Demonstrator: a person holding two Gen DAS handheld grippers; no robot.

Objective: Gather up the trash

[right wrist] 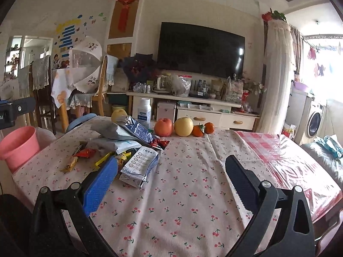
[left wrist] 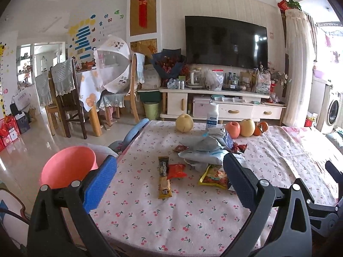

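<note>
A pile of trash lies on the cherry-print tablecloth point(left wrist: 171, 218): a brown coffee-mix sachet point(left wrist: 164, 180), a red snack packet point(left wrist: 176, 171), a yellow snack bag point(left wrist: 214, 176) and grey plastic bags point(left wrist: 205, 150). In the right wrist view the pile point(right wrist: 120, 137) includes a white-and-blue carton point(right wrist: 140, 165). A pink bin point(left wrist: 68, 167) stands off the table's left edge; it also shows in the right wrist view point(right wrist: 19, 147). My left gripper point(left wrist: 169, 184) is open and empty, just short of the sachet. My right gripper point(right wrist: 171, 184) is open and empty, right of the pile.
A pear point(left wrist: 184, 122), a white bottle point(left wrist: 212, 115), an apple point(left wrist: 232, 129), another pear point(left wrist: 247, 127) and tangerines point(left wrist: 260, 128) stand along the table's far edge. A red checked cover point(right wrist: 285, 152) lies at the right. Dining chairs point(left wrist: 64, 98) and a TV cabinet point(left wrist: 214, 105) stand beyond.
</note>
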